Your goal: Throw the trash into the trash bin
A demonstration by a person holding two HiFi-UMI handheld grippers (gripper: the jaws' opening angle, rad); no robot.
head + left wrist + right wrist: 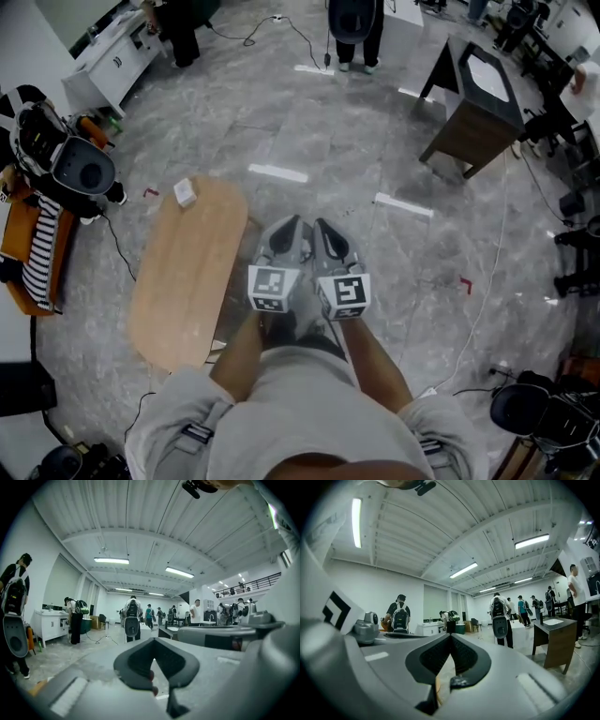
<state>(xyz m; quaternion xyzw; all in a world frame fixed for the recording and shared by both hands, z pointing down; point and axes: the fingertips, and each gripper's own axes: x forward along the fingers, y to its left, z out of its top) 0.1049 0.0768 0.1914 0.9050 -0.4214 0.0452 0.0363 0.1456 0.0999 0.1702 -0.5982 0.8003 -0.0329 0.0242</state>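
Right now, your left gripper (289,227) and right gripper (325,228) are held level and side by side, just right of the oval wooden table (178,300). Each has its jaws pressed together on nothing. The small white trash (185,192) lies at the table's far end, its long axis too small to tell, and only the head view shows it. The gripper views show people with backpacks (132,616) instead.

the oval table (187,272) is seen as pale, smooth, matt wood, the floor (309,131) around it as lightly glossy grey veined stone, and the left gripper (289,223) and right gripper (323,223) beside it as matt grey plastic.
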